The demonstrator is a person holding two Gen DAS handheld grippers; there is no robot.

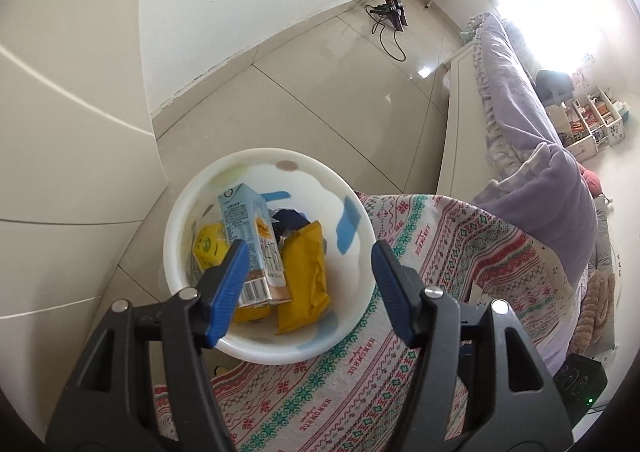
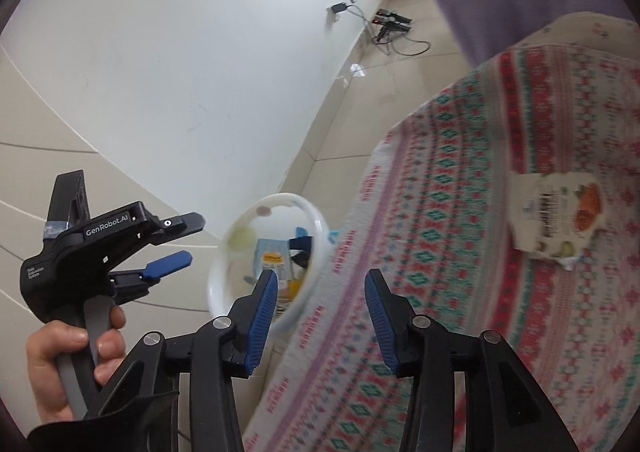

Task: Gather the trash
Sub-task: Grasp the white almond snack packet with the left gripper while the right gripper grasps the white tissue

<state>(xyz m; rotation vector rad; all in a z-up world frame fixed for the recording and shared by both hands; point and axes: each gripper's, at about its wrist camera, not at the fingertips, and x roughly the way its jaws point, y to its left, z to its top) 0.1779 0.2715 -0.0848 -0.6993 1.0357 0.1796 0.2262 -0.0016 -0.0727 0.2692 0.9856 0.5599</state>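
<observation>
A white waste bin (image 1: 176, 228) with coloured spots stands on the floor beside the cloth-covered table; it also shows in the right wrist view (image 2: 316, 223). Inside lie a light blue carton (image 1: 250, 236), a yellow packet (image 1: 306, 272) and a yellow-green wrapper (image 1: 208, 246). My left gripper (image 1: 306, 276) is open and empty, right above the bin; it also shows in the right wrist view (image 2: 180, 242). My right gripper (image 2: 322, 306) is open and empty over the table edge. A white snack wrapper (image 2: 560, 217) lies on the patterned tablecloth (image 2: 460, 252) to its right.
A white wall (image 2: 180, 51) stands behind the bin. A lilac bedspread (image 1: 520, 99) covers a bed to the right. A power strip with cables (image 1: 390, 11) lies on the tiled floor. A shelf of small items (image 1: 592, 119) stands at the far right.
</observation>
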